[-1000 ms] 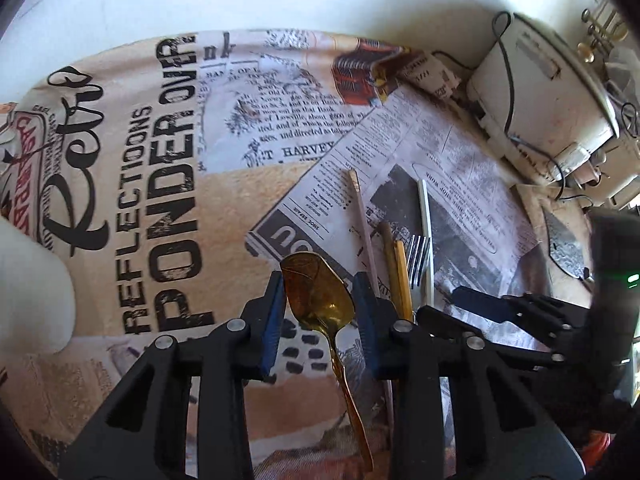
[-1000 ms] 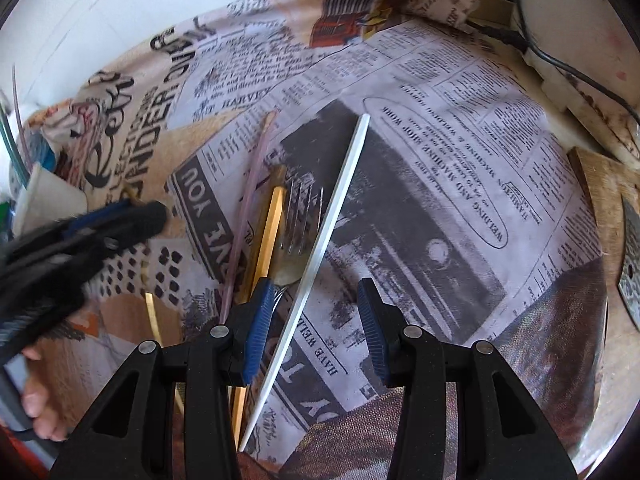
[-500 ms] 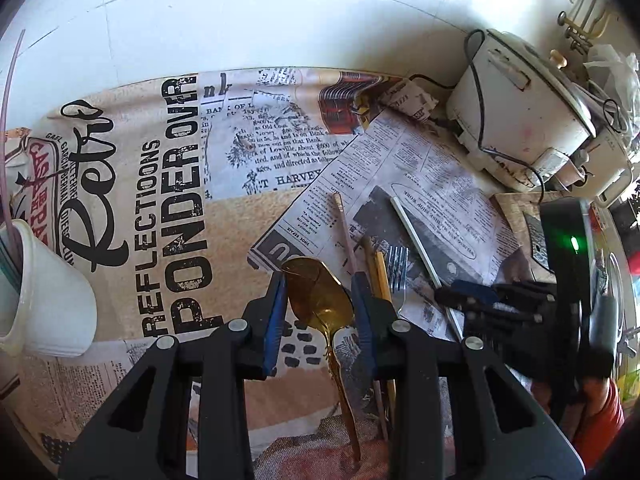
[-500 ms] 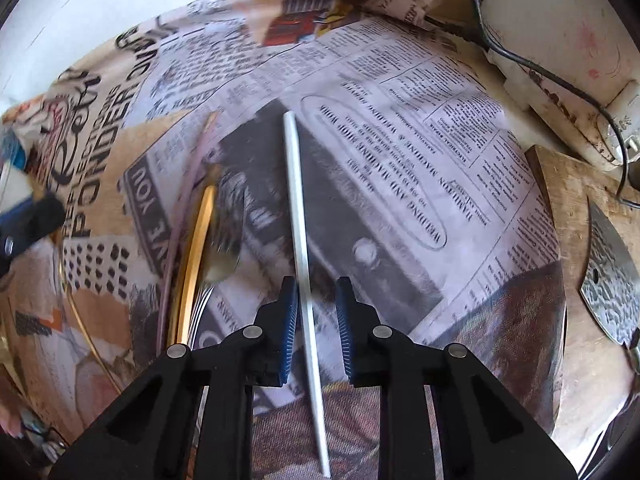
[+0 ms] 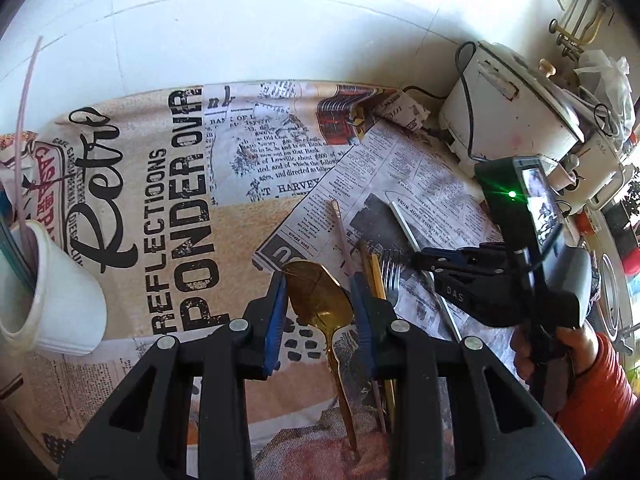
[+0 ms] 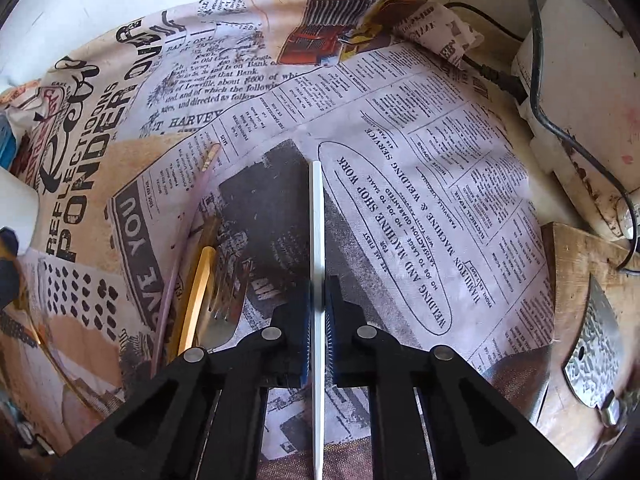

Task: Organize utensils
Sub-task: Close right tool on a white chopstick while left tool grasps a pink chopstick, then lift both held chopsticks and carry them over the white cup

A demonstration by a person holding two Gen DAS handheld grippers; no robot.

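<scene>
My left gripper (image 5: 320, 300) is shut on the bowl of a gold spoon (image 5: 320, 300), whose handle runs back under the gripper. My right gripper (image 6: 318, 312) is shut on a white chopstick (image 6: 317, 220) that points straight ahead over the newspaper-print cloth (image 6: 400, 140); it also shows in the left wrist view (image 5: 436, 260). On the cloth left of the white chopstick lie a pink chopstick (image 6: 184, 240), a gold chopstick (image 6: 198, 292) and a silver fork (image 6: 224, 312). A white cup (image 5: 52, 300) holding a pink chopstick (image 5: 26, 120) stands at the left.
A white rice cooker (image 5: 516, 108) with a black cord stands at the back right. A wooden board (image 6: 580, 280) with a metal blade (image 6: 596, 348) lies to the right. A white tiled wall (image 5: 240, 20) is behind the cloth.
My right gripper has closed fully on the white chopstick, which now points straight ahead. The left gripper has risen and pulled back with the gold spoon in it.
</scene>
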